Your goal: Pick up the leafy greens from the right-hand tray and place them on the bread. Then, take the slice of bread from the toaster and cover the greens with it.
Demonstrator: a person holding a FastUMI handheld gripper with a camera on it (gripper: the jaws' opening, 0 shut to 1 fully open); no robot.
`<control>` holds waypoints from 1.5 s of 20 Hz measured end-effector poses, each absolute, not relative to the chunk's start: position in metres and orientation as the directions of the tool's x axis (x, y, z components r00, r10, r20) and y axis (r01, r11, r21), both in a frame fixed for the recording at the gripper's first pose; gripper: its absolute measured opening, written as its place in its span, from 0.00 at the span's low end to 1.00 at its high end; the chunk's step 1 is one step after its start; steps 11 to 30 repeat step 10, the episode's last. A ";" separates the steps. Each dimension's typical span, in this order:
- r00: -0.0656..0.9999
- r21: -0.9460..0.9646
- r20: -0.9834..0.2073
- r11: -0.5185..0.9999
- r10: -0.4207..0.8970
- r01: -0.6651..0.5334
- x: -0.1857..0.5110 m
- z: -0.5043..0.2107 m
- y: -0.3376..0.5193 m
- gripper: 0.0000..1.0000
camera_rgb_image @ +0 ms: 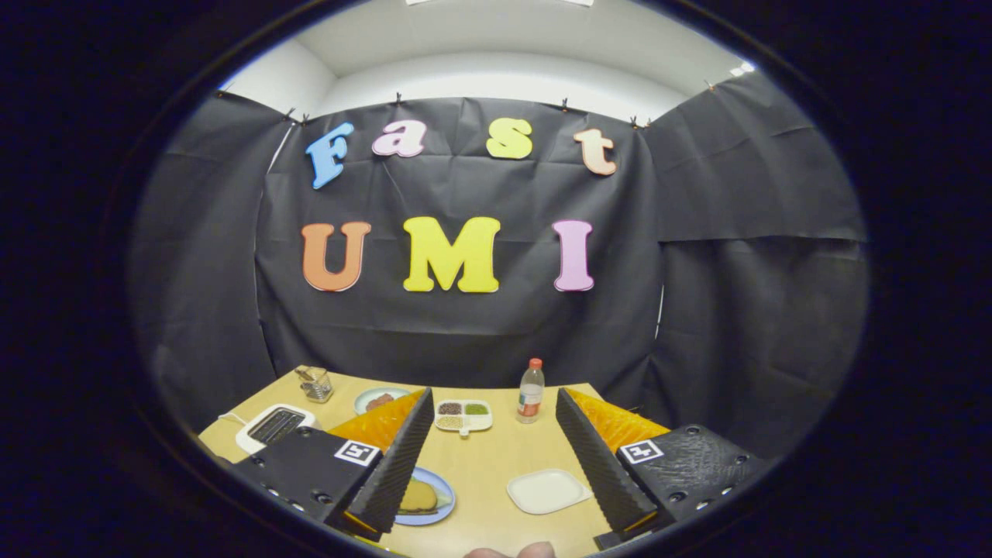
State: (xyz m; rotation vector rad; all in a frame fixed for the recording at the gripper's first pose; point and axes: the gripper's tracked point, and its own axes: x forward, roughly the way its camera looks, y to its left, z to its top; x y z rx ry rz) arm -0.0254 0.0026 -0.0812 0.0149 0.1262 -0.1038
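right, the gripper [496, 484] hangs high above the pale wooden table [480, 465], fingers spread wide and holding nothing, probably so the whole layout can be surveyed before a reach. low in the frame by the left finger, the blue round plate [443, 496] carries a tan bread slice [418, 496], lying flat, long axis roughly along that finger. a white square tray [547, 490] sits lower right of centre; leafy greens can't be made out on it. at lower left the white toaster [273, 426] has its slots facing up, ready for lifting a slice. a divided white dish [463, 415] and a clear red-capped bottle [531, 391] stand beyond the fingers.
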 end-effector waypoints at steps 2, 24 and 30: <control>0.986 0.016 -0.131 0.994 -0.102 0.105 -0.027 -0.083 0.007 0.96; 0.985 0.014 -0.138 0.994 -0.102 0.105 -0.028 -0.081 0.020 0.96; 0.985 0.014 -0.138 0.994 -0.102 0.105 -0.028 -0.081 0.020 0.96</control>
